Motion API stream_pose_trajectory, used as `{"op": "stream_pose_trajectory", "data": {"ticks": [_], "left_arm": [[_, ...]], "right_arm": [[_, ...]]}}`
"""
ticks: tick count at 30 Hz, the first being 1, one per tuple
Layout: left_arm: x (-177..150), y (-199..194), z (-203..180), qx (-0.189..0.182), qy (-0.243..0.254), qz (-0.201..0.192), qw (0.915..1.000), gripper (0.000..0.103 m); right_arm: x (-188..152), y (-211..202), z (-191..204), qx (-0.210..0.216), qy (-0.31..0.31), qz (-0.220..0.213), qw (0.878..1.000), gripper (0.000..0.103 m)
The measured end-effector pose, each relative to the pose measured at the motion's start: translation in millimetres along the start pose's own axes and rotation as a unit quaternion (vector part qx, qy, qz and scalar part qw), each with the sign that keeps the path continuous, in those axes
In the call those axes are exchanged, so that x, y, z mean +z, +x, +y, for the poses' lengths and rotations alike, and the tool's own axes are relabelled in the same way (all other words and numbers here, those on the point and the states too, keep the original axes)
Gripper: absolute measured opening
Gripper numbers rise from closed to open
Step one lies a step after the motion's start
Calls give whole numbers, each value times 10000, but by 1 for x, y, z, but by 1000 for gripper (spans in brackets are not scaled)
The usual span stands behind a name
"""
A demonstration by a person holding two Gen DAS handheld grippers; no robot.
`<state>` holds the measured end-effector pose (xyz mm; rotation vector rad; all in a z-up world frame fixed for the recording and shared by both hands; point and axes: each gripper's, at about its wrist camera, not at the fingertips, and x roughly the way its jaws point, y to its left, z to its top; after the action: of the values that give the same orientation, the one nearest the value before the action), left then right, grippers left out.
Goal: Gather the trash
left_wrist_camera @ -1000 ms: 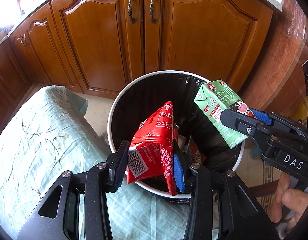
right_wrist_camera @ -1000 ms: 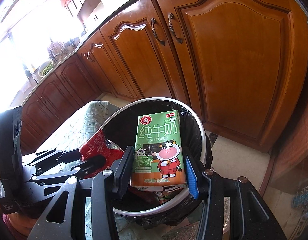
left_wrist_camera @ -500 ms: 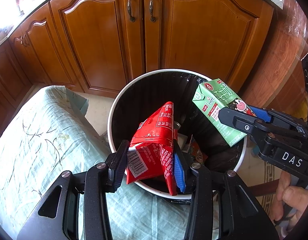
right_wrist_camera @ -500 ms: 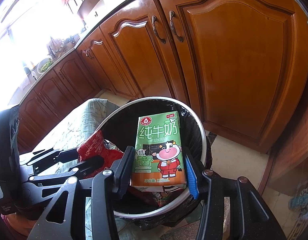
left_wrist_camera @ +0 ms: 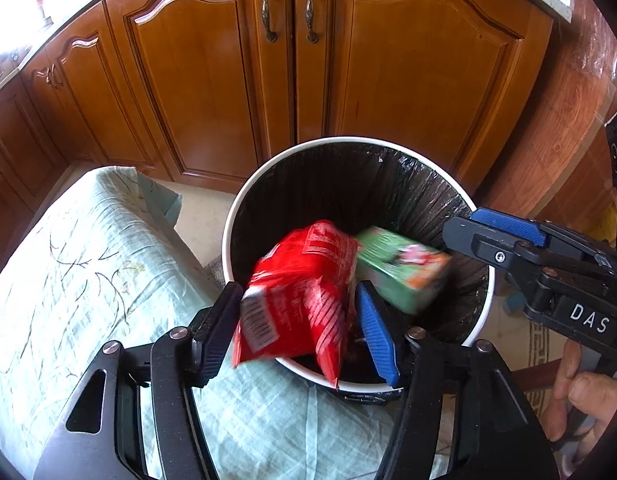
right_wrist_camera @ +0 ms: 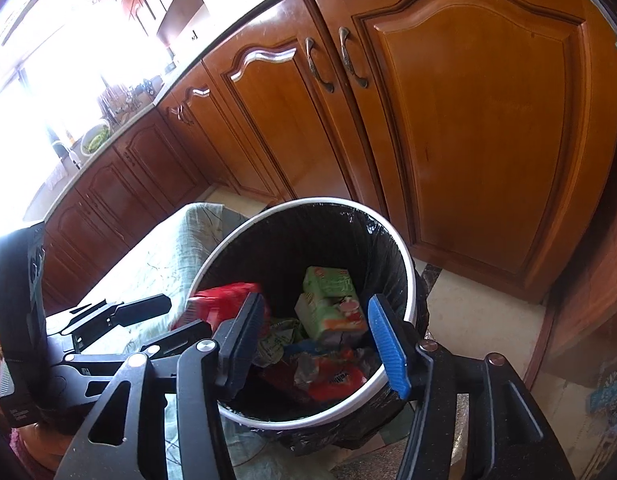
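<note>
Now both tongs stand spread over the round white-rimmed waste bin lined with a black plastic bag (left_wrist_camera: 388, 184), which sits on the floor just before the brown wooden cabinet doors (left_wrist_camera: 212, 80). The left gripper (left_wrist_camera: 298, 330) has its jaws wide apart; the crinkled red foil snack packet (left_wrist_camera: 304, 296) shows between them, blurred, and whether it touches either pad I cannot tell. The right gripper (right_wrist_camera: 316, 346) is likewise wide open and holds nothing. The green milk carton with a cartoon cow (right_wrist_camera: 332, 304), also blurred, is inside the bin, tilted above crumpled wrappers (right_wrist_camera: 324, 372) at the bottom and apart from both pads. Beside the bin's left rim lies a pale green patterned cloth (left_wrist_camera: 88, 280) over a low surface.
</note>
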<state>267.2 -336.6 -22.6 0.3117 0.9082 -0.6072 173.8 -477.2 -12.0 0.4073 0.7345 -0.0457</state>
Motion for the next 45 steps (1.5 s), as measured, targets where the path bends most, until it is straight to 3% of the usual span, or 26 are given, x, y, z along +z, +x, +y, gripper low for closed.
{"op": "stream_pose_trajectory", "data": {"ticks": [3,9,13,15,27,31,34,35,37,40,45], "left_arm": [[-4,-11,6,15,-107,-88,9999,68],[-26,-45,25,-67,-559,-427,9975,72],[-52,-75,40,-225,-1023,-790,9914,73],[-69,-90,44,-259,-1214,-998,9872,79],[-154,-156,64,-78,-1726,-1702,9701,82],[-166,-184,69,94,-1736,-2072,9627,83],[-176,-210,71,354,-1663,-2465,9541,94],[-181,-217,72,437,-1655,-2593,9505,102],[-191,-228,73,618,-1671,-2848,9419,103],[-208,-232,77,861,-1644,-3010,9354,103],[-228,-223,81,1156,-1594,-2914,9361,103]], "right_arm": [[-3,-13,2,58,45,-149,9999,66],[-23,-43,8,301,306,-622,9971,76],[-46,-64,22,447,343,-966,9937,88],[-58,-73,31,510,332,-1079,9923,93],[-101,-121,83,527,-67,-1532,9868,100],[-102,-153,106,339,-326,-2095,9767,103],[-110,-176,125,199,-569,-2673,9617,103],[-115,-179,131,163,-648,-2810,9574,103],[-125,-180,140,143,-772,-2981,9513,103],[-140,-169,148,121,-899,-2921,9521,103],[-156,-141,154,186,-983,-2473,9638,103]]}}
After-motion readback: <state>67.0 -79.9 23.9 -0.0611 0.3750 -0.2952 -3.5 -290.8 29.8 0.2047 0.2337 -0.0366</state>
